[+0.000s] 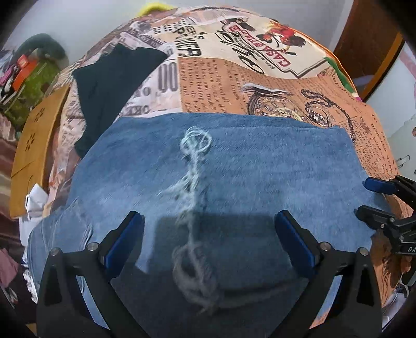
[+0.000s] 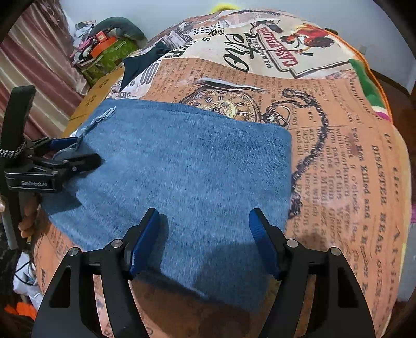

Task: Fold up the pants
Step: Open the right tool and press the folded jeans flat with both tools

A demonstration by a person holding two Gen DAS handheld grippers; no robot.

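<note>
One dark garment beyond folded pants

You're working in a home, most likely a bedroom. The surface under you is a bed covered with a newspaper-print spread. At the far left, striped curtains hang beside a cluttered green box piled with small household things, and a dark garment lies on the spread.

Pale wall behind bed; newsprint-patterned bedspread covers it. Striped maroon curtain at left. Dark wooden furniture at right.
</note>
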